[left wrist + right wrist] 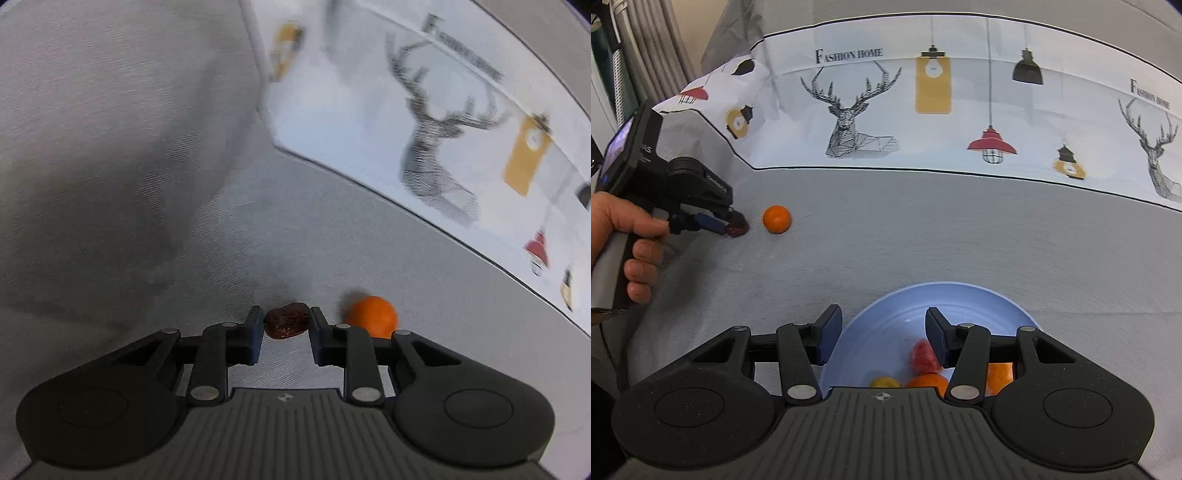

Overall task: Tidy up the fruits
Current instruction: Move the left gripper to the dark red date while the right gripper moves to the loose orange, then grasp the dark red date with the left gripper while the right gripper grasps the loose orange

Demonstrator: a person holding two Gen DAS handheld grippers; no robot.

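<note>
In the left wrist view my left gripper (286,319) is closed around a dark red wrinkled fruit (286,320) that rests on the grey cloth, its fingers touching both sides. An orange (371,314) lies just to its right. In the right wrist view the left gripper (733,225) holds the same dark fruit (737,228), with the orange (776,219) beside it. My right gripper (882,332) is open and empty above a light blue plate (960,295). The plate holds a pink-red fruit (921,356), a small yellow fruit (884,382) and two oranges (929,382).
A grey cloth (923,229) covers the table. A white printed cloth with deer and lamps (923,103) runs along the far edge. A person's hand (628,236) grips the left gripper's handle at the left. Curtains (646,44) hang at the far left.
</note>
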